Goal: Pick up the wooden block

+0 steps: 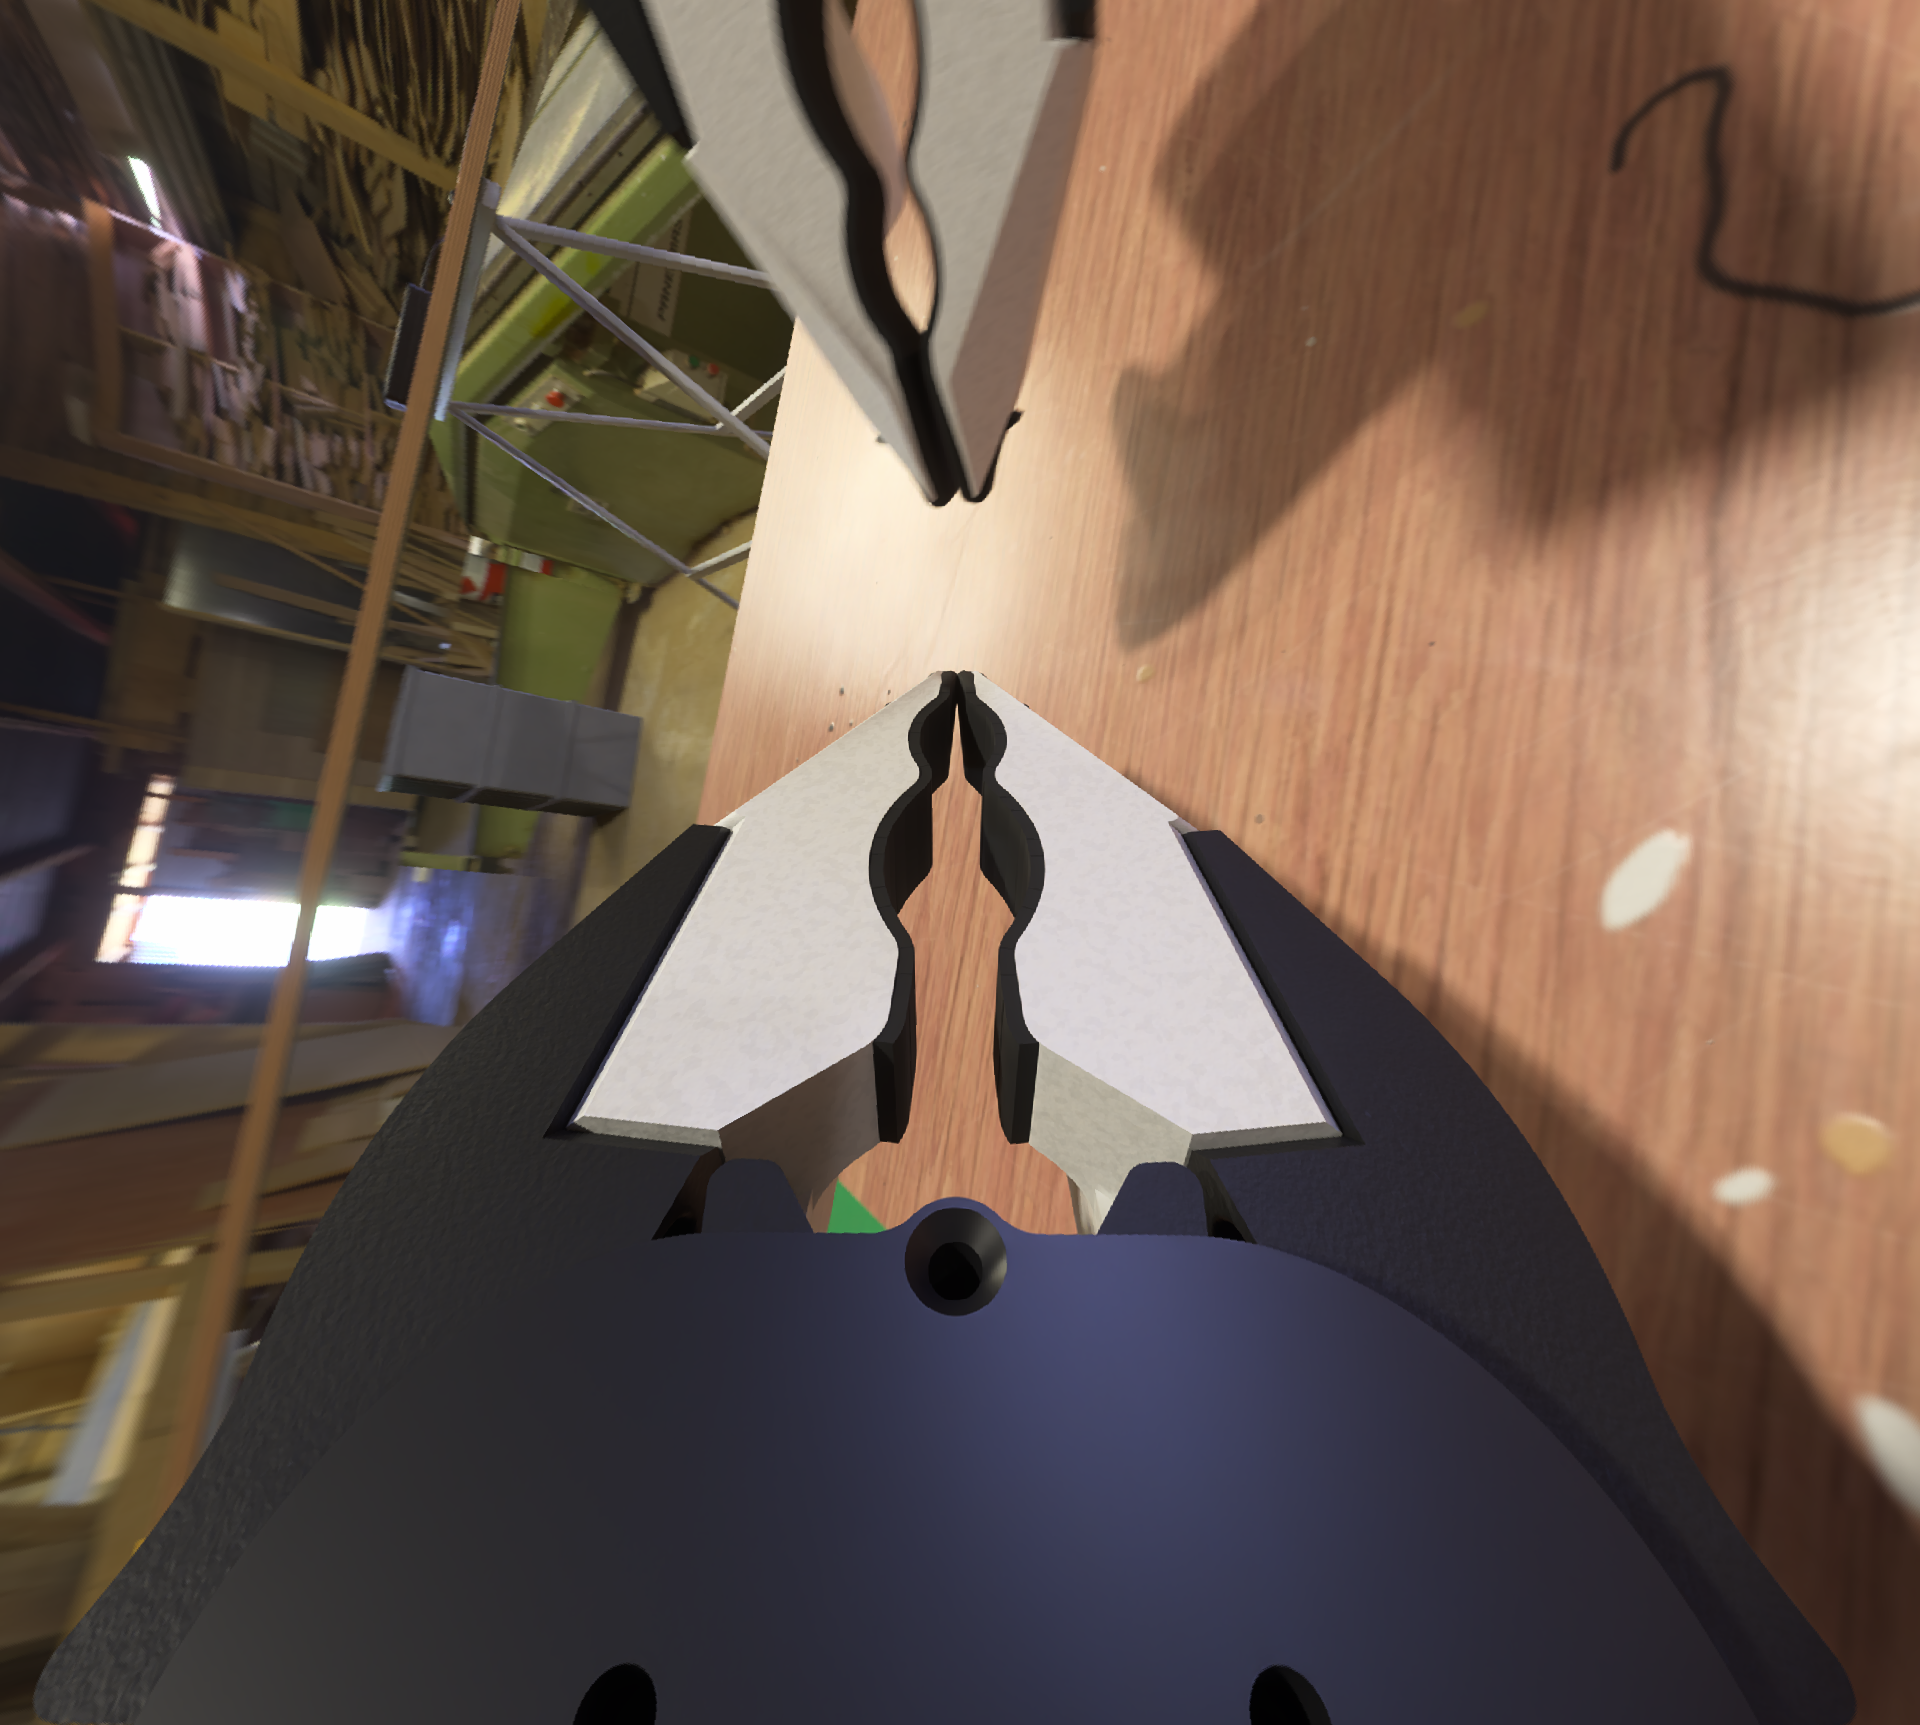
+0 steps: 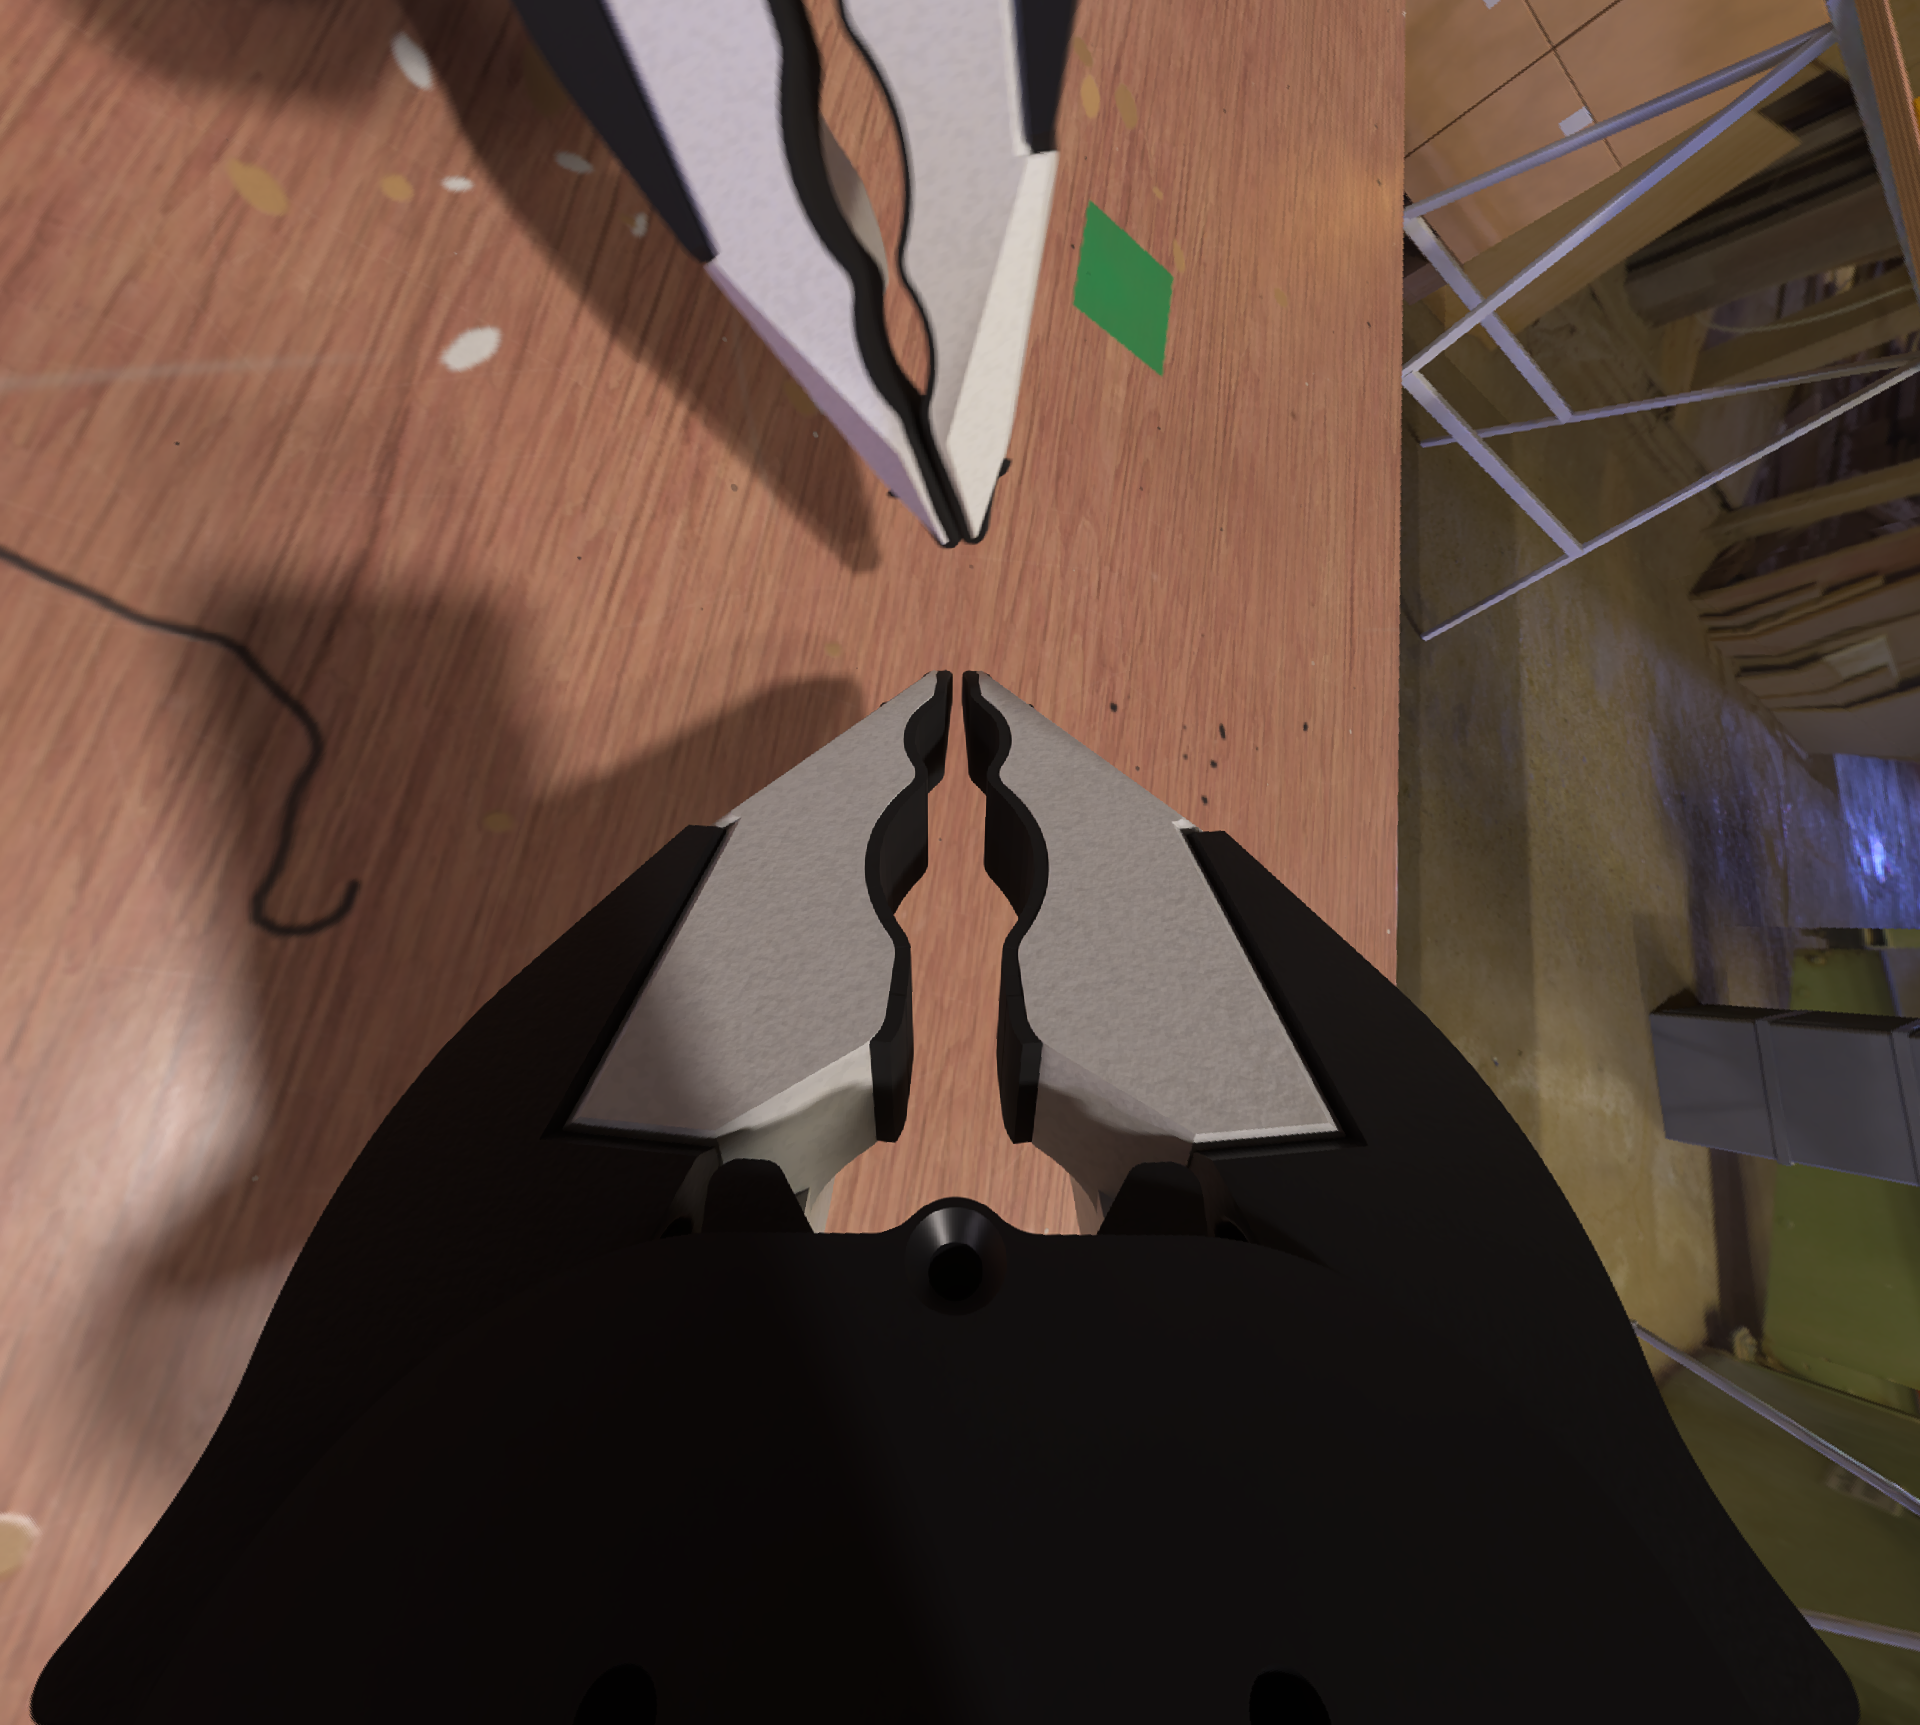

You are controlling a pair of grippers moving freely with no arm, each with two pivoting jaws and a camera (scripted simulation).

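No wooden block shows in either view. My left gripper (image 1: 956, 676) is shut and empty, its tips close together above the wooden table (image 1: 1455, 740). My right gripper (image 2: 956, 676) is shut and empty too. The two grippers point at each other tip to tip with a small gap between them. The right gripper shows at the top of the left wrist view (image 1: 961, 493). The left gripper shows at the top of the right wrist view (image 2: 958, 537).
A flat green square (image 2: 1122, 288) lies on the table (image 2: 520, 532) beside the left gripper; a corner of it shows in the left wrist view (image 1: 852, 1208). A thin black squiggle (image 1: 1725, 221) (image 2: 281, 792) and pale paint spots mark the tabletop. The table edge (image 2: 1397, 532) is near, with shelving beyond.
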